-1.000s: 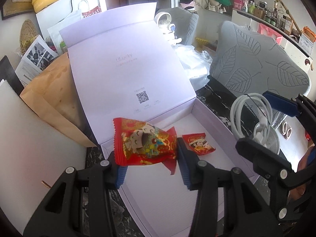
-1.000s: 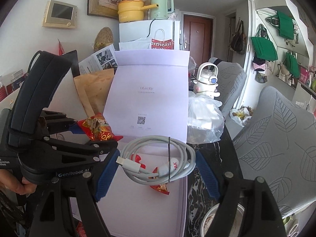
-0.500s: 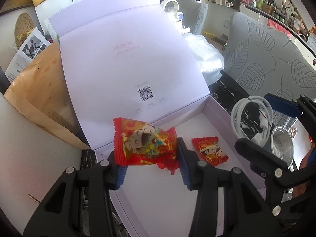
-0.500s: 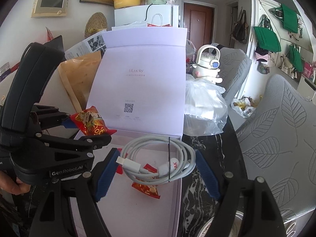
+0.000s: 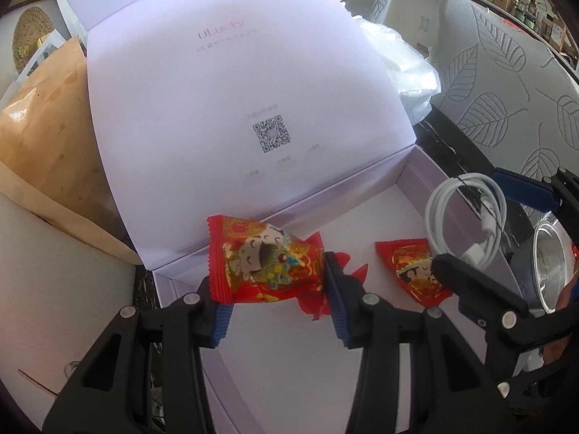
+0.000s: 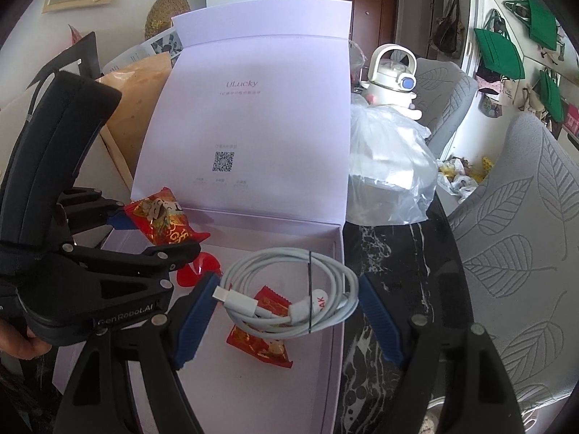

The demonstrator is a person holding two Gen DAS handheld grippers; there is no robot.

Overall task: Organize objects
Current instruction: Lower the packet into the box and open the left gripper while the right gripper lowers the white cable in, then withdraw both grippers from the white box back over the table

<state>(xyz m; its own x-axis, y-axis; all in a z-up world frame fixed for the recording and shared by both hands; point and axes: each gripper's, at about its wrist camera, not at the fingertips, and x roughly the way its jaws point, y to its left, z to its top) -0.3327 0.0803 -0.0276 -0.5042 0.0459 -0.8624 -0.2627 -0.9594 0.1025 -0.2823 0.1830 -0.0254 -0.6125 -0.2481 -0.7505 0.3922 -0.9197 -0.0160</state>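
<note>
**Two loaded tools above an open gift box**

The left tool is clenched on a large red snack packet, its pads pressing the packet's two ends; the packet hangs just ahead of the tool, over the near-left part of the lavender box. The right tool grips a coiled white charging cable across the coil's width, directly above the box floor. Beneath that coil, slightly toward the tool, lies a smaller red packet, already in the box. The upright lid stands beyond both tools, and a metal cup sits on the dark counter to the right of the box.

Likely hazards: the two tools work close together, so a sideways move could knock one against the other. The cable is springy; on release the coil may bounce or land on the small packet rather than on bare floor. The inflated packet could slip from the pads, or be crushed by tighter squeezing.
</note>
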